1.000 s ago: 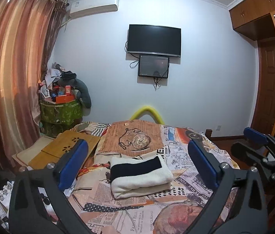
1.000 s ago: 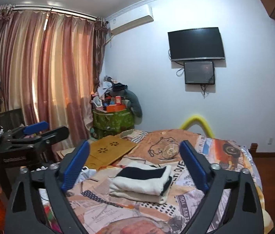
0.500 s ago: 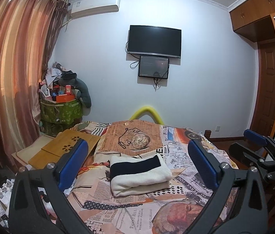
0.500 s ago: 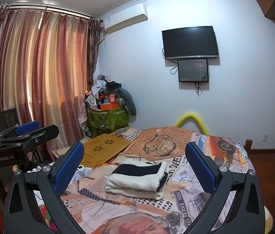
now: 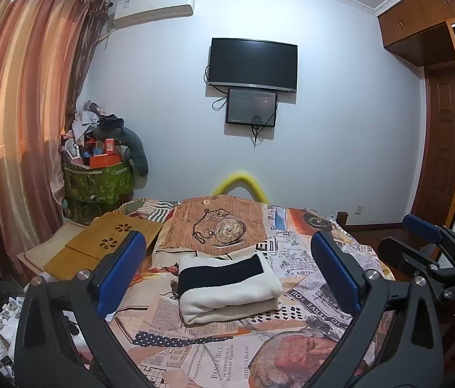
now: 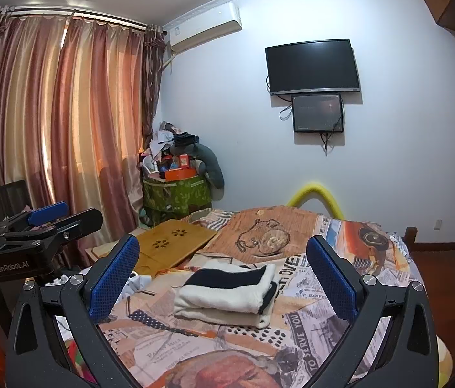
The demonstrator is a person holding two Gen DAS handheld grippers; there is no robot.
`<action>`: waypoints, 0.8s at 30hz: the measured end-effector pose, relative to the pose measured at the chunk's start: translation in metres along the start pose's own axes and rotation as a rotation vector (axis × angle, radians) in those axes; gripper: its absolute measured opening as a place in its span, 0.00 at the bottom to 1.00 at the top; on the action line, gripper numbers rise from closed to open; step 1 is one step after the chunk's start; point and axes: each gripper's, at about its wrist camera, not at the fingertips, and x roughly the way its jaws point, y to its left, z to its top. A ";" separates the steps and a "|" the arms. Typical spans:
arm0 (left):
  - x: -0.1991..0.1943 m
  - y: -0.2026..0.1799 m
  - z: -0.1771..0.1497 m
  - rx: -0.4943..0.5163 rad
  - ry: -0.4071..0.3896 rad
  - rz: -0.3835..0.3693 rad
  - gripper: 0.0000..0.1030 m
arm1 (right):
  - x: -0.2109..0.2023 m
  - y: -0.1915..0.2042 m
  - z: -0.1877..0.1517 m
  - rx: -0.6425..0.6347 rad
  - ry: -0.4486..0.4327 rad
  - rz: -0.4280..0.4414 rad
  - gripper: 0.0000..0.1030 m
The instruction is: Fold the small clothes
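Observation:
A cream garment with a black band (image 5: pixel 227 286) lies folded in a neat stack on the bed's newspaper-print cover (image 5: pixel 227 359); it also shows in the right wrist view (image 6: pixel 227 294). My left gripper (image 5: pixel 227 268) is open and empty, held above and short of the stack. My right gripper (image 6: pixel 224 268) is open and empty, also raised short of it. The right gripper appears at the right edge of the left wrist view (image 5: pixel 434 252); the left gripper appears at the left of the right wrist view (image 6: pixel 40 229).
A wooden lap desk (image 5: pixel 98 245) lies on the bed's left side. A green basket piled with clutter (image 5: pixel 98 174) stands by the curtains (image 5: pixel 11 129). A TV (image 5: pixel 253 59) hangs on the far wall; a wooden door (image 5: pixel 444 148) is at right.
Both grippers have pulled back slightly from the bed and stayed open. The folded garment has not moved.

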 end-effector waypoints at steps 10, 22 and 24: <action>0.001 -0.001 -0.001 0.000 0.003 -0.006 1.00 | 0.000 0.000 0.001 0.003 0.006 -0.003 1.00; 0.005 -0.004 -0.005 0.010 0.000 -0.013 1.00 | 0.000 0.000 0.003 0.008 0.007 -0.007 1.00; 0.005 -0.004 -0.005 0.010 0.002 -0.014 1.00 | 0.000 0.000 0.002 0.008 0.007 -0.007 1.00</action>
